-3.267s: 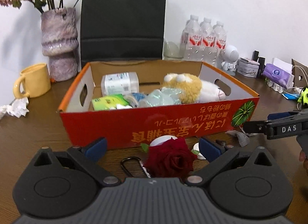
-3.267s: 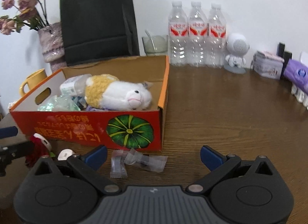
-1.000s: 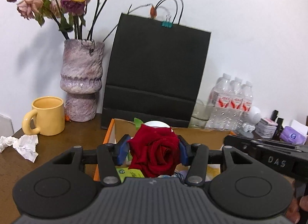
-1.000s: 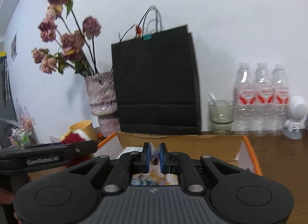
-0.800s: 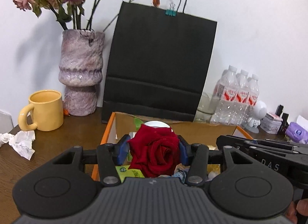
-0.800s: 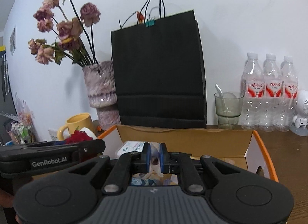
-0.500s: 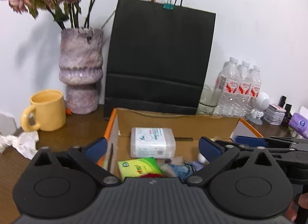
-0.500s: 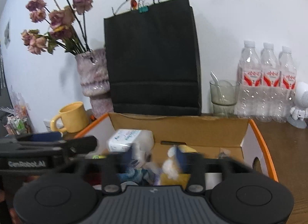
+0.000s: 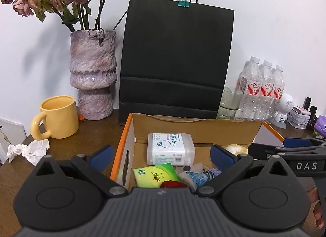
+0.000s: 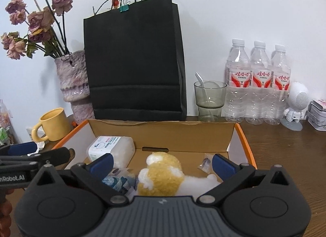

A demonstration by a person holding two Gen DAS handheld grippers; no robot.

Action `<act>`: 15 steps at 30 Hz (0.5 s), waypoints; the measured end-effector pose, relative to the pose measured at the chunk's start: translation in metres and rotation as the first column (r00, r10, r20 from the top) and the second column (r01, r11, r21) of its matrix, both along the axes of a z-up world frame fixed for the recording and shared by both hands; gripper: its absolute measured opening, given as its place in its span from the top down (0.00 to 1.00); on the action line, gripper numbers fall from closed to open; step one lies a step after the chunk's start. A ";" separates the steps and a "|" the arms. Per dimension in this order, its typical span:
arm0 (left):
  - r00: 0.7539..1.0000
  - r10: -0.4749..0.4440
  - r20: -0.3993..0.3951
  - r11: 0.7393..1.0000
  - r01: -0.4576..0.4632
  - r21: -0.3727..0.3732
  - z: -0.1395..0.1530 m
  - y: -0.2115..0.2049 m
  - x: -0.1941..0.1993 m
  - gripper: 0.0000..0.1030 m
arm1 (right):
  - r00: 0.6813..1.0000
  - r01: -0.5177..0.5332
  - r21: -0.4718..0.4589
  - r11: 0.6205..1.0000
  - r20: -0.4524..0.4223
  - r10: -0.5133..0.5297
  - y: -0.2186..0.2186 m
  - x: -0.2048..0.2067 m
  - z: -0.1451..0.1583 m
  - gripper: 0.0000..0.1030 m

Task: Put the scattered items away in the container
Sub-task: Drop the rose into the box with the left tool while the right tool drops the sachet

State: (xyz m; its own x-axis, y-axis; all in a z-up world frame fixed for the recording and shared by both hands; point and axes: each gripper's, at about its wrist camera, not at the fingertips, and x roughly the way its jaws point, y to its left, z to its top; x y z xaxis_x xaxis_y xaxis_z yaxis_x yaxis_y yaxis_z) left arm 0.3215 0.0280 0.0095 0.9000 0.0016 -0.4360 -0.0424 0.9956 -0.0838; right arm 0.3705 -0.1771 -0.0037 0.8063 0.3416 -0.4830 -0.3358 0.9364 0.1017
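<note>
The orange cardboard box (image 9: 122, 141) sits just below both grippers. My left gripper (image 9: 161, 153) hangs open over its left part, nothing between the pads. Beneath it, partly hidden by the gripper body, the red rose (image 9: 172, 184) lies in the box beside a green tissue pack (image 9: 154, 174) and a wipes pack (image 9: 170, 148). My right gripper (image 10: 162, 161) is over the box (image 10: 243, 141); its jaws are opening and hold nothing. A small clear packet (image 10: 204, 163) lies by the yellow-and-white plush toy (image 10: 163, 173).
Behind the box stands a black paper bag (image 9: 175, 63), with a purple vase (image 9: 92, 73) of dried flowers and a yellow mug (image 9: 58, 116) to its left. Crumpled tissue (image 9: 28, 150) lies front left. A glass (image 10: 209, 100), three water bottles (image 10: 258, 86) and a white figure (image 10: 295, 106) stand at right.
Both grippers went from shut to open. The red rose left the left gripper and now lies in the box. The small packet left the right gripper and lies in the box.
</note>
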 end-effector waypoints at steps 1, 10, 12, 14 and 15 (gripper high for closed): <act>1.000 0.001 -0.001 1.000 -0.001 -0.001 0.000 0.000 0.000 0.00 | 1.000 -0.003 -0.003 1.000 0.000 0.003 0.001 0.000 0.000 0.00; 1.000 0.002 -0.015 1.000 -0.002 0.001 -0.003 0.000 0.002 0.00 | 1.000 -0.013 -0.020 1.000 -0.001 0.012 0.005 -0.002 -0.001 0.00; 1.000 0.001 -0.016 1.000 -0.001 0.001 -0.004 0.000 0.002 0.00 | 1.000 -0.012 -0.020 1.000 -0.003 0.012 0.005 -0.002 -0.001 0.00; 1.000 0.003 -0.017 1.000 -0.003 0.000 -0.004 0.000 0.002 0.00 | 1.000 -0.012 -0.022 1.000 -0.005 0.012 0.005 -0.001 -0.002 0.00; 1.000 0.004 -0.018 1.000 -0.004 0.000 -0.004 0.000 0.002 0.00 | 1.000 -0.013 -0.023 1.000 -0.006 0.013 0.005 -0.001 -0.002 0.00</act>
